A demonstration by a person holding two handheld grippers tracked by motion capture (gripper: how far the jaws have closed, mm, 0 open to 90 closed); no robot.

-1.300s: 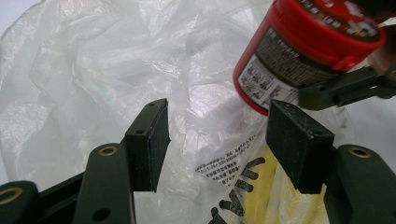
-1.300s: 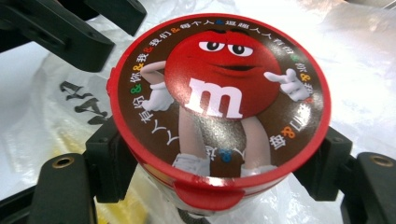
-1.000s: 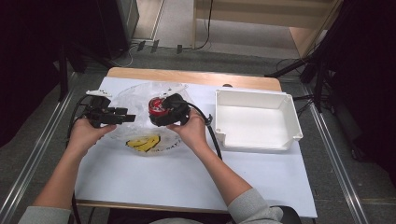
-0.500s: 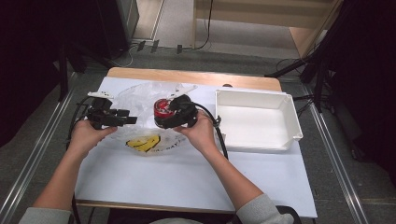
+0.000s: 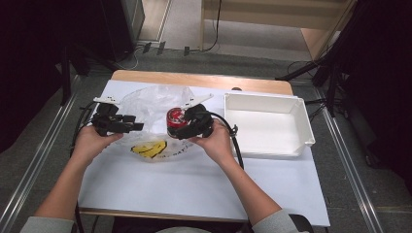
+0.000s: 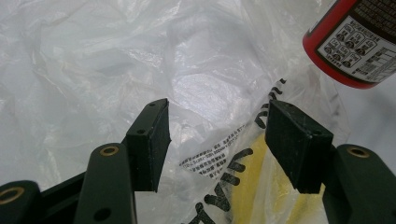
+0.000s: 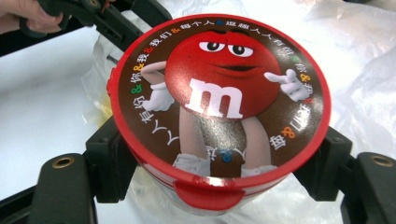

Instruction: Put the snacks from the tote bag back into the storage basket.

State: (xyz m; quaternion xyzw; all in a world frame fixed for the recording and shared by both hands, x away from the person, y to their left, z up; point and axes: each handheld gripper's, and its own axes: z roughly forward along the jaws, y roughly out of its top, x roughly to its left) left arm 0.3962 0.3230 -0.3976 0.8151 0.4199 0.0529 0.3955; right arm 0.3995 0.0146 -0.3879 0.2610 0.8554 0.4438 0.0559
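White table [image 5: 194, 179], bag [image 5: 150, 104] spread at 11 o'clock. Right gripper [image 5: 182, 127] clamped on candy tub [image 5: 174, 116] over the bag; left gripper [image 5: 138, 127] wide, empty, pointing 3 o'clock at it. Tray [image 5: 291, 145] at 2.

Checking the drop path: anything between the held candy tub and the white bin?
Nothing visible. The right gripper holds the tub above the plastic bag; the table between it and the bin to its right is bare, and the bin looks empty.
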